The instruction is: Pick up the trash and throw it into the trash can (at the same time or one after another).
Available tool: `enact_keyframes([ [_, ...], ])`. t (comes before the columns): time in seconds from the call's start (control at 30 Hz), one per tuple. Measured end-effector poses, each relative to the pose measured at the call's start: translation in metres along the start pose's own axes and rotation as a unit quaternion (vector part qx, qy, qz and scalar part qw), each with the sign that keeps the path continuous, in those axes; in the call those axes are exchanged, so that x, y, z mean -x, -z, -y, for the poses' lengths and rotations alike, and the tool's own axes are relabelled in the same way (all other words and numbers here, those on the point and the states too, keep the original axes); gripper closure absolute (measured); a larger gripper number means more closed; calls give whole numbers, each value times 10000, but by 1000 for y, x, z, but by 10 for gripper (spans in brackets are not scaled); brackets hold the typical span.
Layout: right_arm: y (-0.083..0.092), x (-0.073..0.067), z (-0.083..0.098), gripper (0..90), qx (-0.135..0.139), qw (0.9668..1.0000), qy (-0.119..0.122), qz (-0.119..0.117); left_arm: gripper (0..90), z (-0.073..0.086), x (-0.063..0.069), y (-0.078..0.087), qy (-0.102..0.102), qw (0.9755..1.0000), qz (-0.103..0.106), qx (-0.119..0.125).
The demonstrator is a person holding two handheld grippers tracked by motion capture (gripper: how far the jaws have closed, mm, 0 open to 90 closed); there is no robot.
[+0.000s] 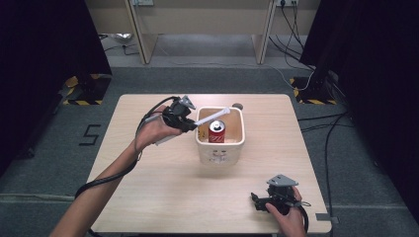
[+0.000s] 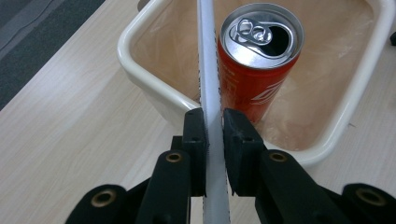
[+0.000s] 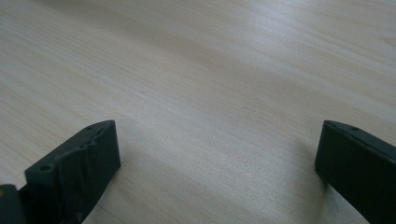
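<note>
White plastic, thin and flat, is the strip (image 2: 208,88) clamped between the pads of the left gripper (image 2: 214,123). In the left gripper view the jaws are pressed tight against its two faces, with the strip running on edge from below the pads up and out over the rim of the tub (image 2: 140,79). One long edge looks finely toothed, like a small plastic knife, though I cannot tell for sure.

From the high view the left gripper (image 1: 190,123) sits just beside the tub's (image 1: 220,148) left wall, raised off the table (image 1: 163,182), and the strip (image 1: 213,116) slants across the tub's near-left corner, its far end above the open top.

Inside the tub stands a red can (image 1: 217,132), upright, its tab opened. In the left gripper view the strip passes just left of the can (image 2: 254,70); whether they touch I cannot tell.

The right gripper (image 1: 260,201) rests low near the table's front right corner, well apart from the tub. Its jaws stand wide apart in the right gripper view, with bare wood (image 3: 219,93) between them.
</note>
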State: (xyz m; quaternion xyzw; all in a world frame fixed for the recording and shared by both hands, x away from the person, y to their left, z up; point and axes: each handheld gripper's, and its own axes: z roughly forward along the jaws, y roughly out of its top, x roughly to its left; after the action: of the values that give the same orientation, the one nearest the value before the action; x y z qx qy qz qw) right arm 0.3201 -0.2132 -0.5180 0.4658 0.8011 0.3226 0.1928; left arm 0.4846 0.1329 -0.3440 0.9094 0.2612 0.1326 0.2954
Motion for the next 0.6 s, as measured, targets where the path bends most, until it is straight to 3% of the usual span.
enact_keyframes([
  [0.2,0,0,0,3,-1,10000,-4,-3,779,-3,-4,0,7,10000,-43,-48],
  [0.6,0,0,0,3,2,10000,1,-1,783,-9,2,3,-237,9996,-43,-169],
])
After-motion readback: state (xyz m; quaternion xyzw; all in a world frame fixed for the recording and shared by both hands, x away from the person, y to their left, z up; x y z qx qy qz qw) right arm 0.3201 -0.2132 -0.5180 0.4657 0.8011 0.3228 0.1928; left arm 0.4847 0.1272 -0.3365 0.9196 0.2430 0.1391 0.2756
